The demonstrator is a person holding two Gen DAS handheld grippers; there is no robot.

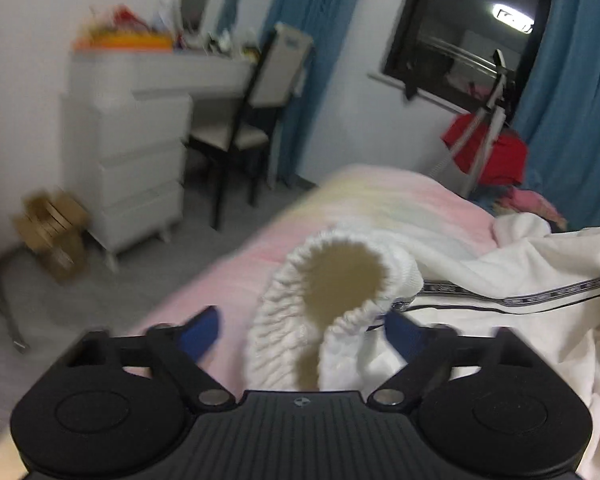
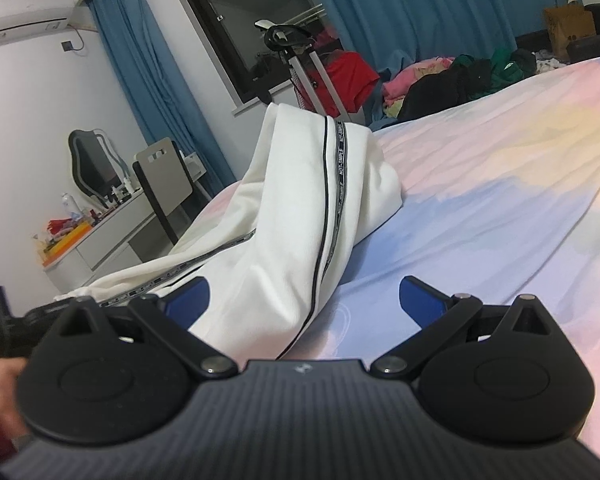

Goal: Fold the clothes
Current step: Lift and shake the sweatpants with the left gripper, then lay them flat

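The left gripper [image 1: 300, 326] stands spread; the ribbed cuff [image 1: 332, 280] of the one white garment [image 2: 288, 216] lies between its blue pads unpinched. The right gripper [image 2: 302, 296] is spread too, the garment's fold at ten o'clock on the bed [image 2: 480, 184].

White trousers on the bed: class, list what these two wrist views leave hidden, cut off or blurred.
- Left wrist view: whether the left gripper pinches the ribbed cuff; its right fingertip is hidden behind the fabric.
- Left wrist view: the items on the dresser are motion-blurred.
- Right wrist view: the white trousers have their near end hidden by the right gripper body.
- Right wrist view: the side stripe lettering is too small to read.
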